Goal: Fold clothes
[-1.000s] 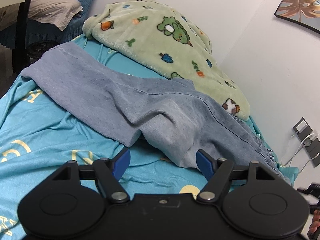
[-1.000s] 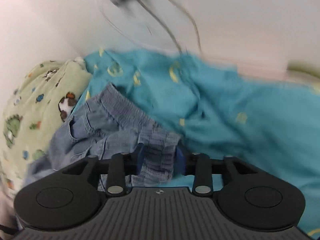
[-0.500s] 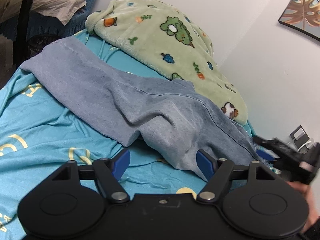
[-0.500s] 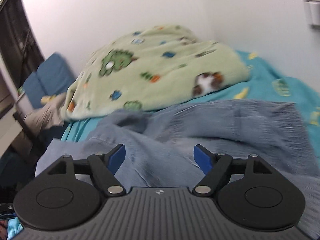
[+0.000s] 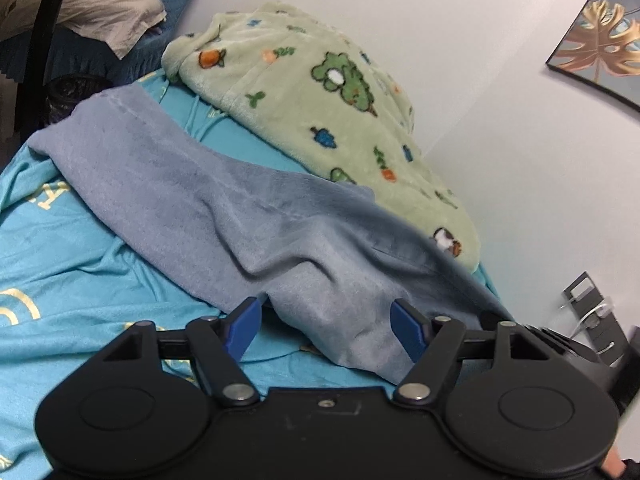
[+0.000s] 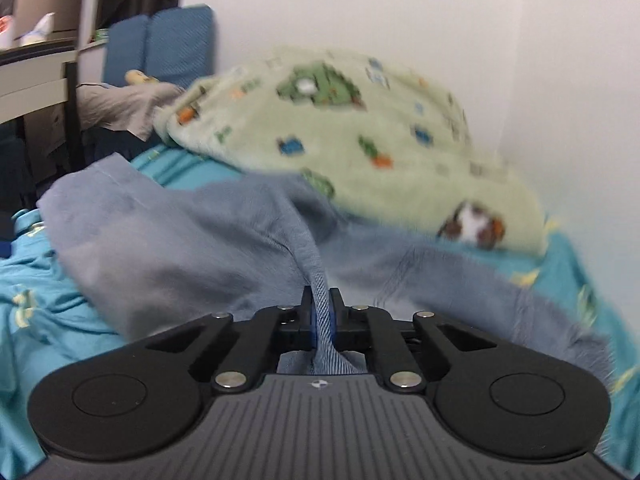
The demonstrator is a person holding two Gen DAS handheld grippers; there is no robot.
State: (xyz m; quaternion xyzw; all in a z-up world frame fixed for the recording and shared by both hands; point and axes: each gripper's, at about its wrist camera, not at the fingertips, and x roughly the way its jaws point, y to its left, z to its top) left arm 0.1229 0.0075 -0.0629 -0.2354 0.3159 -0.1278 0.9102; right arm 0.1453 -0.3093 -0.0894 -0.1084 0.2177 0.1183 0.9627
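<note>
Light blue jeans (image 5: 240,216) lie spread across the teal bed sheet (image 5: 80,280). My left gripper (image 5: 326,330) is open low over their near edge; denim lies between its blue pads (image 5: 244,328), which do not press on it. My right gripper (image 6: 320,300) has its jaws closing tight on a raised fold of the jeans (image 6: 180,248), and the denim ridge is pinched between the pads. In the left wrist view the right gripper (image 5: 560,344) shows as a dark shape at the jeans' right end.
A green fleece blanket (image 5: 320,100) with cartoon prints is heaped behind the jeans against the white wall. A wall socket with cables (image 5: 592,312) sits low on the right. A leaf picture (image 5: 600,40) hangs above. A dark desk frame (image 6: 72,120) and blue cushions (image 6: 160,40) stand beyond the bed's far end.
The right gripper swung round from the waistband near the wall to face the blanket, opened wide, then shut on a denim fold. The left gripper barely moved.
</note>
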